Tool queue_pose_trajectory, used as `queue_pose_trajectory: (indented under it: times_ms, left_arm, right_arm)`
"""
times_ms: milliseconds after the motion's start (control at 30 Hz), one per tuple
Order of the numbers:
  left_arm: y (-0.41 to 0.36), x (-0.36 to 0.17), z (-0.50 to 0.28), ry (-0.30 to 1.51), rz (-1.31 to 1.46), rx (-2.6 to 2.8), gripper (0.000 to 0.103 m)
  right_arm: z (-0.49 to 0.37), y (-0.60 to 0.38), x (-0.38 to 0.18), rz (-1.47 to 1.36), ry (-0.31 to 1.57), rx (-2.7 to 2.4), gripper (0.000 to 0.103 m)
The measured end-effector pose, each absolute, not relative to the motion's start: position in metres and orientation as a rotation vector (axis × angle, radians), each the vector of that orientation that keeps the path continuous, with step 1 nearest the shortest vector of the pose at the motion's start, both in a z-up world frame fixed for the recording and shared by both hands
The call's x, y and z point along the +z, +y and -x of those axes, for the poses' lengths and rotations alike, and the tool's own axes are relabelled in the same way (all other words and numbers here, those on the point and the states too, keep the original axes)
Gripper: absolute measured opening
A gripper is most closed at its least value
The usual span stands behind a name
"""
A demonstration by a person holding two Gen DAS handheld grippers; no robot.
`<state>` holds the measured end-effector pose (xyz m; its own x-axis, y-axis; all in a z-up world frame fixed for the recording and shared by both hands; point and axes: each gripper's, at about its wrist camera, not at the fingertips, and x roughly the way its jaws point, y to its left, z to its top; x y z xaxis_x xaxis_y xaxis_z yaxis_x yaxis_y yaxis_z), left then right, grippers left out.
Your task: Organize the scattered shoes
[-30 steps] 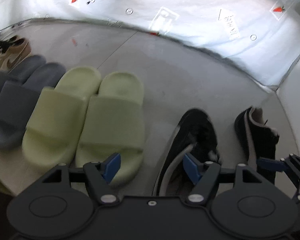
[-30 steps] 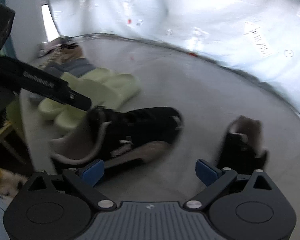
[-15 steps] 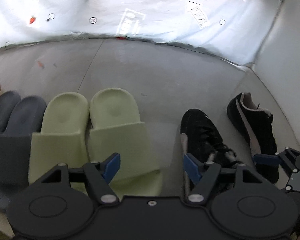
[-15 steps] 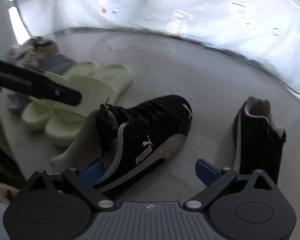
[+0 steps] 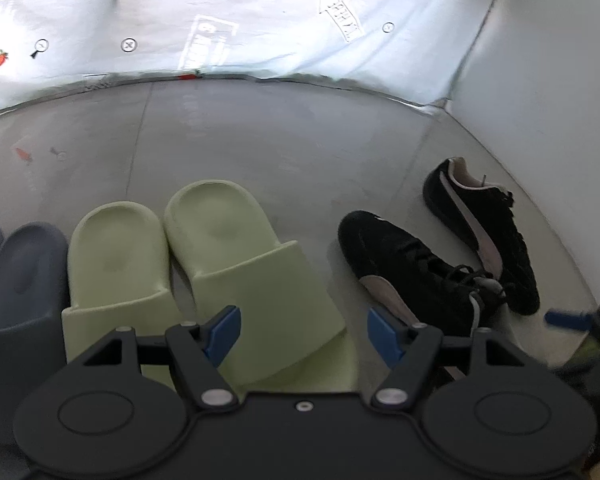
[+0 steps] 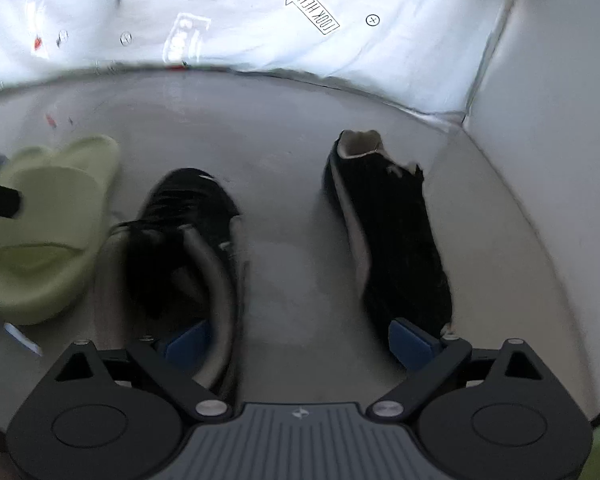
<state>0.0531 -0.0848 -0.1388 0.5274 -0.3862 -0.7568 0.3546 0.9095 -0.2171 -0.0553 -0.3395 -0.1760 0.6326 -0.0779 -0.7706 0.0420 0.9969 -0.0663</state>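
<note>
Nearest the camera, left gripper point(image 5: 303, 335) jaws apart and empty over the green slides point(image 5: 204, 264); right gripper point(image 6: 296, 338) gaping too, bare grey floor point(image 6: 284, 128) between its pads. Just beyond, one black sneaker point(image 6: 184, 240) left, its mate point(image 6: 396, 232) right, apart. Far back, white sheeting point(image 5: 260, 20)

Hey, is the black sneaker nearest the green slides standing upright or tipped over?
Upright: the black sneaker rests on its sole, laces and opening facing up, beside the green slides.
</note>
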Motion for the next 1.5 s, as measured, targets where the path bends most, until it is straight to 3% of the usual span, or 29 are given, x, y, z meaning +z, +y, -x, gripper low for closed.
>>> queue_pose_trajectory:
  times_ms: [167, 200, 367, 467, 600, 733, 1300, 1400, 1500]
  left_arm:
    - [-0.083, -0.137, -0.056, 0.907, 0.041, -0.473, 0.071]
    - [-0.082, -0.137, -0.056, 0.905, 0.039, -0.479, 0.071]
    - [-0.072, -0.133, -0.059, 0.889, 0.057, -0.457, 0.071]
    - [-0.064, -0.13, -0.061, 0.873, 0.068, -0.421, 0.071]
    - [-0.056, -0.129, -0.066, 0.862, 0.081, -0.381, 0.072]
    - [-0.054, -0.127, -0.076, 0.855, 0.1, -0.348, 0.072]
    - [-0.078, -0.121, -0.125, 0.84, 0.116, -0.325, 0.072]
    - [-0.082, -0.125, -0.123, 0.857, 0.108, -0.343, 0.072]
    - [-0.084, -0.13, -0.122, 0.879, 0.107, -0.358, 0.072]
  right_arm:
    - [0.068, -0.331, -0.176, -0.016, 0.899, -0.058, 0.081]
    - [0.066, -0.329, -0.177, -0.005, 0.914, -0.064, 0.072]
    - [0.059, -0.335, -0.185, -0.043, 0.946, -0.114, 0.066]
    - [0.042, -0.342, -0.196, -0.047, 0.976, -0.136, 0.05]
    - [0.013, -0.345, -0.201, 0.036, 0.976, -0.178, 0.046]
    - [-0.011, -0.367, -0.204, -0.055, 0.966, -0.214, 0.036]
    - [-0.125, -0.364, -0.198, -0.014, 1.002, -0.016, 0.041]
    - [-0.109, -0.373, -0.178, -0.078, 0.945, -0.02, 0.07]
    - [-0.084, -0.381, -0.156, -0.156, 0.878, -0.025, 0.073]
